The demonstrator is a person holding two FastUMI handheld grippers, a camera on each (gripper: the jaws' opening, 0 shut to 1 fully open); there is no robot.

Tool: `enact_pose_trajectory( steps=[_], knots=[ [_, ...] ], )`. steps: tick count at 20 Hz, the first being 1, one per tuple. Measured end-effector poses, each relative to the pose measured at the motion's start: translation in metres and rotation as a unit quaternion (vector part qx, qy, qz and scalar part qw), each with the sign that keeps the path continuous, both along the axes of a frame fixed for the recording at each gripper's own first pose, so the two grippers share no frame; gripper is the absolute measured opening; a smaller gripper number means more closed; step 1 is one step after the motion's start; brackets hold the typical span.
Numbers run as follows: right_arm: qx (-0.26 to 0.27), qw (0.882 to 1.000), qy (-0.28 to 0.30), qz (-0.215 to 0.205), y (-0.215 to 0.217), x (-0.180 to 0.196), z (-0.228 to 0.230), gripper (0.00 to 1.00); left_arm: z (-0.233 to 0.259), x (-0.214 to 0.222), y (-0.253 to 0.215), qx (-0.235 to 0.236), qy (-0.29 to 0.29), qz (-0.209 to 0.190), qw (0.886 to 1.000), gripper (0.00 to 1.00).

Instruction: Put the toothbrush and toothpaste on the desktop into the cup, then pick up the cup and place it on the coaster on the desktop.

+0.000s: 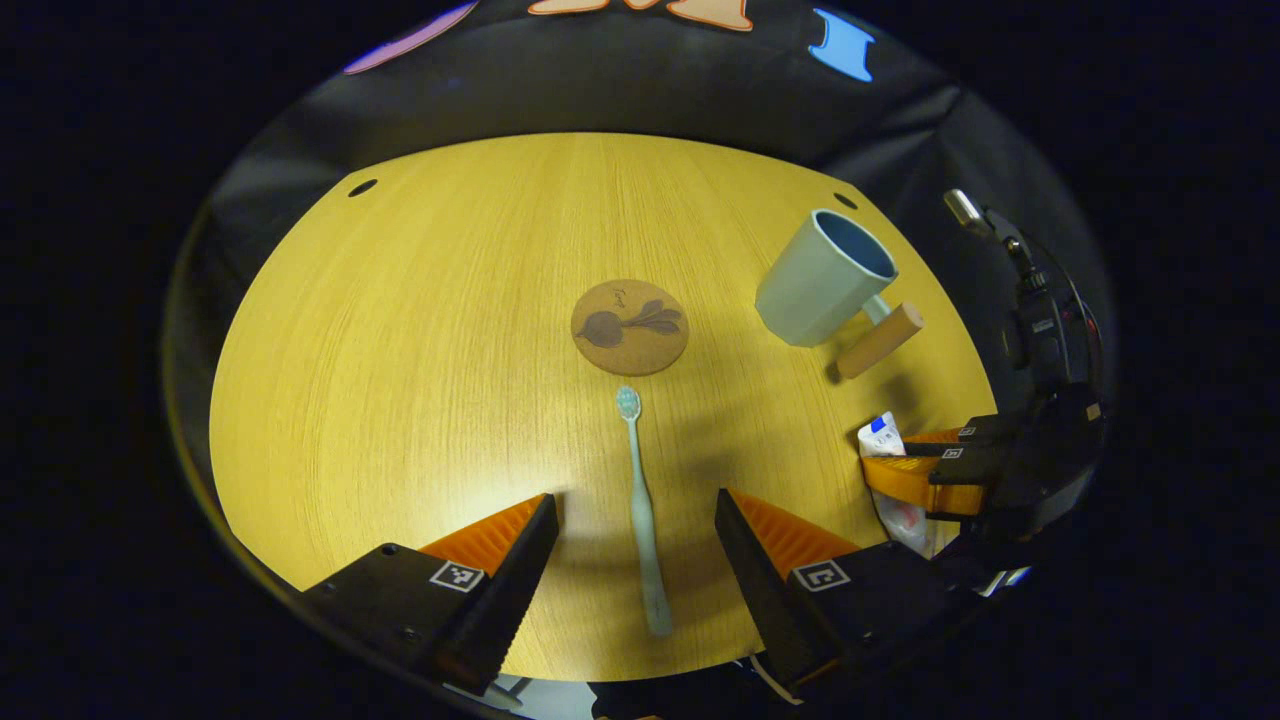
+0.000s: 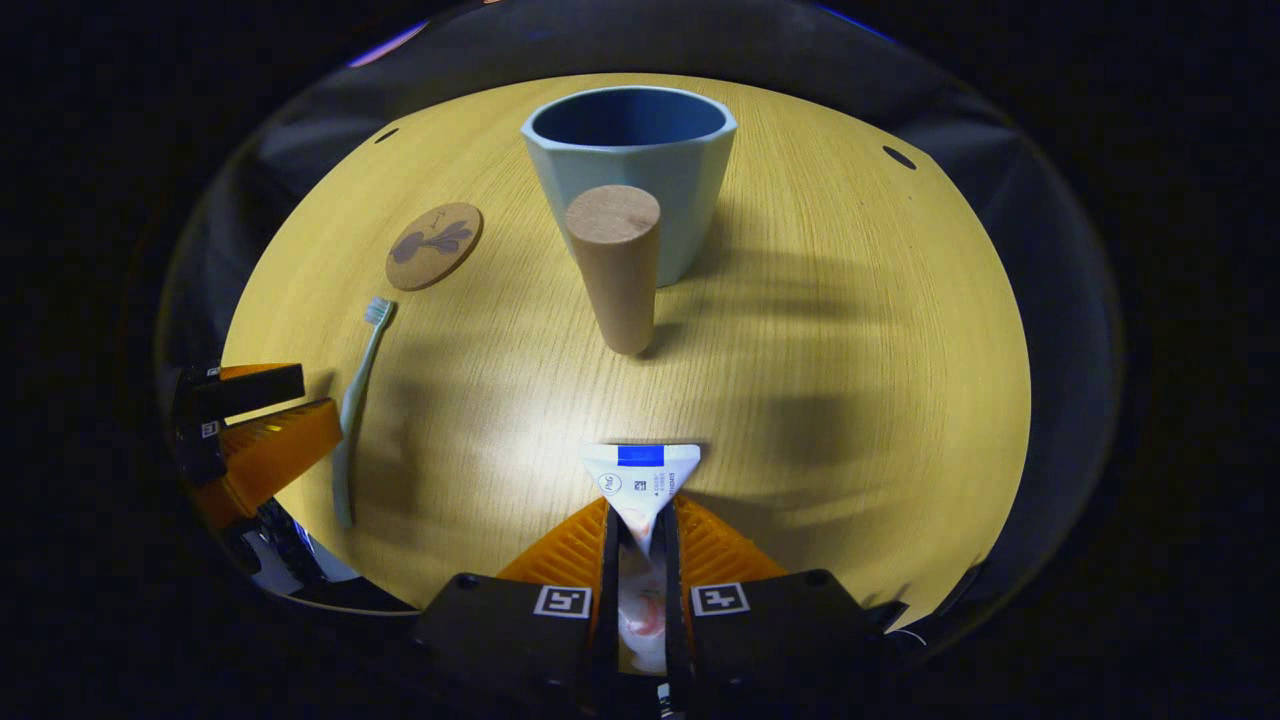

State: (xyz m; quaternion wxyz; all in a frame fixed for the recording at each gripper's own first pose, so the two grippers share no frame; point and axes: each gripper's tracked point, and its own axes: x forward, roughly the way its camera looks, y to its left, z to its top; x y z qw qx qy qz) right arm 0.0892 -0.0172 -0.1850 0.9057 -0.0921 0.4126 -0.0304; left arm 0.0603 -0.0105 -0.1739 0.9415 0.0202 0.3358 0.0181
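Toothpaste [image 2: 640, 475] sits clamped in the right claw [image 2: 640, 540], in front of the cup [image 2: 630, 160]; lift it over the cup's rim. Left claw [image 1: 635, 540], wide open, straddles the toothbrush [image 1: 640, 500] lying near the cup's coaster [image 1: 630, 327].

recording booth: black cloth wall [image 1: 640, 90]

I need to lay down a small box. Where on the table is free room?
Free: the wide stretch left of the coaster and toothbrush, up to the far edge of the table. Crowded: the right side, with the cup, its wooden handle and the toothpaste.
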Motion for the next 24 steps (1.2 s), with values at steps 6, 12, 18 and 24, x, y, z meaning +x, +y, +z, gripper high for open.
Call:
enact_pose_trajectory(
  steps=[6, 12, 18, 24],
  knots=[
    [0.012, 1.000, -0.013, 0.003, 0.000, -0.001, 0.001, 0.22, -0.012, 0.015, 0.001, 0.030, 0.050, 0.009, 0.998, 0.95],
    [0.012, 1.000, -0.009, 0.008, 0.001, 0.000, 0.001, 0.21, -0.018, 0.016, 0.008, 0.077, 0.098, 0.010, 0.992, 0.90],
    [0.013, 1.000, -0.011, 0.009, 0.001, 0.000, 0.002, 0.22, -0.020, 0.015, 0.007, 0.079, 0.139, 0.012, 0.987, 0.90],
    [0.013, 1.000, -0.012, 0.009, 0.002, 0.000, 0.003, 0.21, -0.023, 0.014, 0.003, 0.111, 0.198, -0.021, 0.974, 0.84]
  ],
)
